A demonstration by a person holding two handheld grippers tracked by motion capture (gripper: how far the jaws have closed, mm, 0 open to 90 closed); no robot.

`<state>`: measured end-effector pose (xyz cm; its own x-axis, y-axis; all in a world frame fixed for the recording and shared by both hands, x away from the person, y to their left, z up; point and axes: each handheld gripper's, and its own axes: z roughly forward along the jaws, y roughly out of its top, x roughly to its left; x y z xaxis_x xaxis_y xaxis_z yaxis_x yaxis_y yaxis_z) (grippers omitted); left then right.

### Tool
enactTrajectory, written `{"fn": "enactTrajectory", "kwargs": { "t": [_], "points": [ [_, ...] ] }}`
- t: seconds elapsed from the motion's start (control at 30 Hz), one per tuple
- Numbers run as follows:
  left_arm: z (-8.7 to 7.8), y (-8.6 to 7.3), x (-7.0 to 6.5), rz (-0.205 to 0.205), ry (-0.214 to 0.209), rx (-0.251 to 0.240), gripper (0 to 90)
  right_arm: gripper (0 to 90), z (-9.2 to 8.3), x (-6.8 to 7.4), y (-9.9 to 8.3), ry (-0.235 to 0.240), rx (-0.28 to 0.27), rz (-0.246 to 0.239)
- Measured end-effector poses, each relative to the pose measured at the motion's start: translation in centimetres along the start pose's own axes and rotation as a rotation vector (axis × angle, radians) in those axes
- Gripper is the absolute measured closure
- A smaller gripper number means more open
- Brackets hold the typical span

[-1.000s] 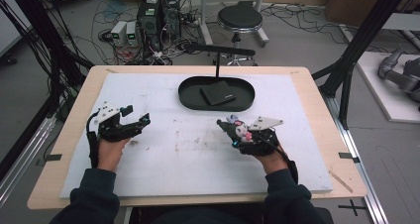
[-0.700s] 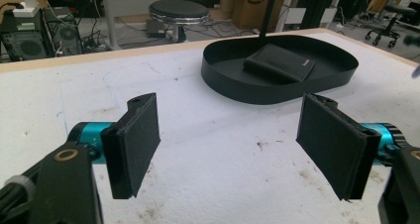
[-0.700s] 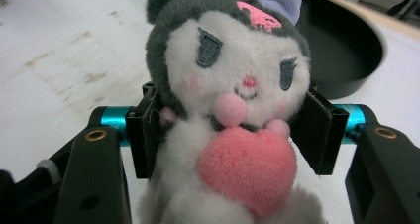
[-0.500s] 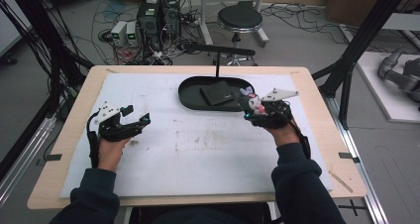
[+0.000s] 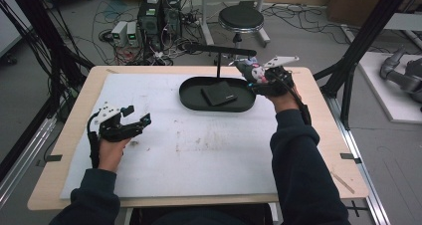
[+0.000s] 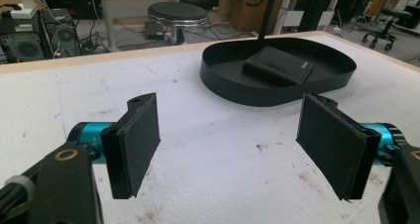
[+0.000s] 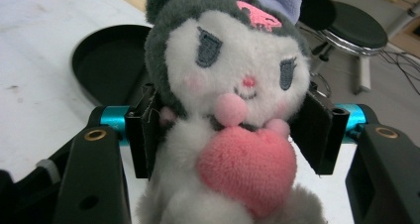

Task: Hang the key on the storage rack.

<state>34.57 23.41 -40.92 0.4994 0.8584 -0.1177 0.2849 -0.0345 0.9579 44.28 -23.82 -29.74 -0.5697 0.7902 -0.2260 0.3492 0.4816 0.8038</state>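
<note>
Cables, computer cases and a round black stool (image 5: 241, 19) crowd the floor beyond a wooden table (image 5: 328, 115) whose top is covered by a stained white sheet (image 5: 199, 150). At the far centre of the sheet we see a shallow black oval tray (image 5: 191, 98) with a flat black wallet-like pad (image 5: 219, 93) lying inside it; a thin black post (image 5: 218, 64) with a horizontal arm rises at the tray's far rim.

We see the right gripper (image 5: 253, 75) held above the tray's right end, over the far right part of the table. In the right gripper view its jaws are clenched on the sides of a plush toy (image 7: 233, 110): white face, dark grey hood, lilac bow, and a pink heart at its chest. The toy is lifted clear of the sheet, with the tray (image 7: 106, 60) behind it to the left.

We see the left gripper (image 5: 137, 116) at the near left of the sheet, well apart from the tray. In the left gripper view its two padded jaws stand wide apart with nothing between them, and point toward the tray (image 6: 277, 80).
</note>
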Motion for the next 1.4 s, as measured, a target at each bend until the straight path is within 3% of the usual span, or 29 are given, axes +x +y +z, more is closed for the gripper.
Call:
{"fn": "enactTrajectory", "kwargs": {
  "t": [0.17,0.37,0.53,0.7,0.8,1.03,1.1,1.2,1.4],
  "points": [
    [0.0,0.0,0.0,-0.003,0.000,0.001,24.3,37.1,0.7,-1.5,1.1,-0.027,0.016,0.010],
    [0.0,0.0,0.1,-0.008,-0.001,0.000,24.3,37.1,1.4,-2.3,1.8,-0.048,-0.001,0.014],
    [0.0,0.0,0.1,-0.007,-0.002,-0.002,24.3,37.1,2.3,-3.0,2.2,-0.053,-0.006,0.062],
    [0.0,0.0,0.2,-0.010,-0.003,-0.004,24.3,37.1,3.0,-3.7,2.2,-0.088,-0.013,0.091],
    [0.0,0.0,0.2,-0.012,-0.001,-0.004,24.3,37.1,3.4,-3.9,1.9,-0.112,0.027,0.110],
    [-0.1,0.0,0.2,-0.007,-0.001,0.000,24.3,36.5,3.9,-3.9,0.5,-0.170,0.081,0.099],
    [0.0,0.0,0.1,-0.007,-0.001,0.002,24.3,36.5,4.0,-3.9,-0.2,-0.175,0.099,0.107],
    [0.0,-0.1,0.1,-0.005,-0.002,0.003,24.3,36.4,4.6,-3.9,-1.1,-0.174,0.172,0.075],
    [0.0,0.0,0.0,-0.002,-0.002,0.006,24.3,36.2,6.6,-2.6,-1.6,-0.163,0.215,0.053]
  ]
}}
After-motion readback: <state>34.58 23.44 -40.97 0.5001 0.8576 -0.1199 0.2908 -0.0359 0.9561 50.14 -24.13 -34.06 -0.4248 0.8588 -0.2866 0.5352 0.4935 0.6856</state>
